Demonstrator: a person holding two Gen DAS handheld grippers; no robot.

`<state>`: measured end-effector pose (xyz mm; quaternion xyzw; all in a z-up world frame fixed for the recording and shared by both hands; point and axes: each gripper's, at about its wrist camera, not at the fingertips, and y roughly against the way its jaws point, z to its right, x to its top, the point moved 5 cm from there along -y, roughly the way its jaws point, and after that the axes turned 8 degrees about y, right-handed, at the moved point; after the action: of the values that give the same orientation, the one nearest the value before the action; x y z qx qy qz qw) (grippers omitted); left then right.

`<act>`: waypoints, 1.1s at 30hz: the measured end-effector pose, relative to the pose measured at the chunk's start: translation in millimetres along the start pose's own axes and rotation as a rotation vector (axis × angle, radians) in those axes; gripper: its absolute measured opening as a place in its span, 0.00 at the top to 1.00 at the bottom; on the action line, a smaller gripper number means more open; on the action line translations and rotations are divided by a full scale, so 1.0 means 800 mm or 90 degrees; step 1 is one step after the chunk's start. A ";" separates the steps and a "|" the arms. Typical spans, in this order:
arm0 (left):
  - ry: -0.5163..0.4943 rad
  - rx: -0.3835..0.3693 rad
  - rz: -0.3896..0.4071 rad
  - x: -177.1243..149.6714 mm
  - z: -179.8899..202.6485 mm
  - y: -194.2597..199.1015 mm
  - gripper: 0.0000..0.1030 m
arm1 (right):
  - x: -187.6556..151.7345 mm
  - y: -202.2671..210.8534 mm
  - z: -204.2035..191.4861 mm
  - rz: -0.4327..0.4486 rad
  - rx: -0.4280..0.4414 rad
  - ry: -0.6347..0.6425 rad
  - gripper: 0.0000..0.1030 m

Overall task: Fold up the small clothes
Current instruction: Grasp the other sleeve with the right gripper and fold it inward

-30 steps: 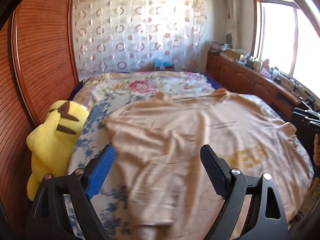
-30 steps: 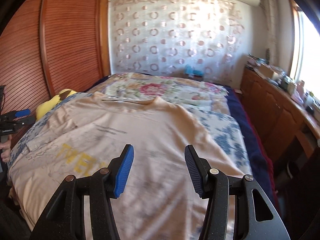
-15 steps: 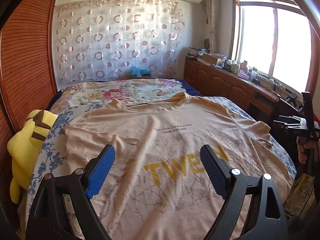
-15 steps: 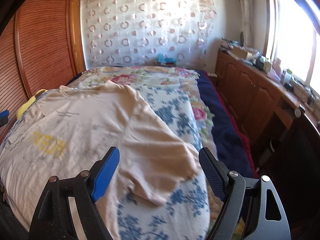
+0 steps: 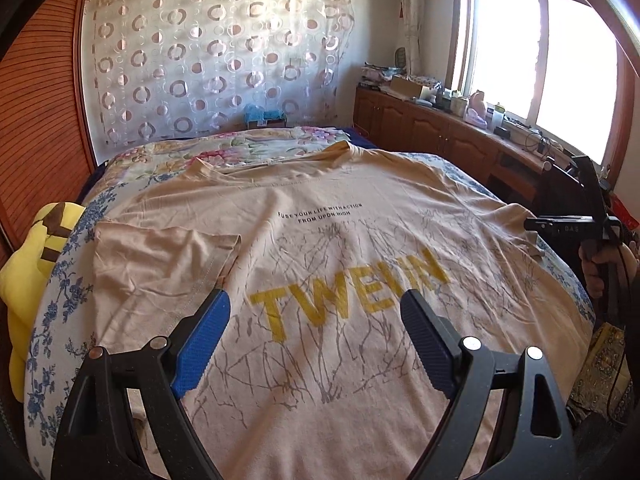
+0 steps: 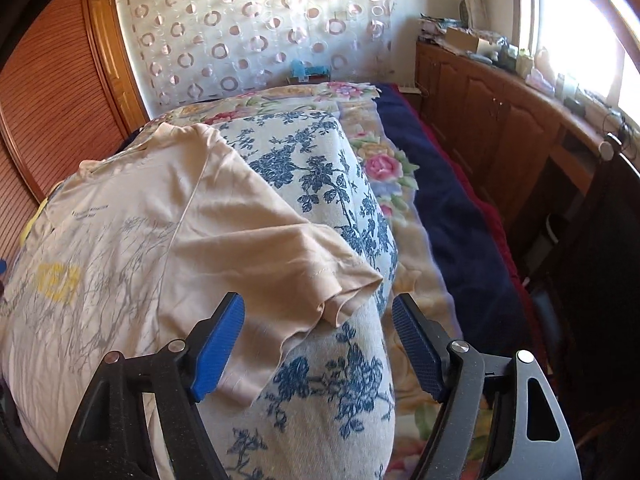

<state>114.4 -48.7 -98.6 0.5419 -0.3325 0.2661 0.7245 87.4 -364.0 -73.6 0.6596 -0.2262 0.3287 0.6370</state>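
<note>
A beige T-shirt with a yellow print lies front up on the bed. Its left sleeve is folded in over the chest. My left gripper hovers open above the print with nothing between its fingers. In the right wrist view the shirt's right sleeve lies spread outward on the blue-flowered sheet. My right gripper is low over that sleeve. The cuff lies between its jaws, which are closing, and the pads do not press on it. A hand holds the right gripper at the right edge of the left wrist view.
A yellow plush toy sits at the bed's left edge against the wooden slatted door. A dark blue blanket borders the bed on the right, beside a wooden cabinet with clutter under the window.
The left view swung from the shirt's left side to its printed front. The right gripper travelled right to the right sleeve, and its jaws stand wider than a second ago.
</note>
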 end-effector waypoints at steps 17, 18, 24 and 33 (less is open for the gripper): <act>0.022 0.001 0.012 0.003 -0.008 0.006 0.14 | 0.036 0.022 -0.038 0.040 -0.026 0.109 0.94; 0.023 0.001 0.013 0.003 -0.008 0.006 0.14 | 0.044 0.033 -0.050 0.056 -0.016 0.120 0.94; 0.025 0.002 0.016 0.003 -0.011 0.009 0.14 | 0.087 0.077 -0.147 0.128 0.074 0.188 0.94; 0.026 0.004 0.021 0.004 -0.014 0.014 0.14 | 0.078 0.082 -0.189 0.137 0.130 0.211 0.39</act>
<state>110.0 -34.8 -91.7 0.5330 -0.3258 0.2903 0.7249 61.0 -213.0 12.2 0.6296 -0.1529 0.5200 0.5567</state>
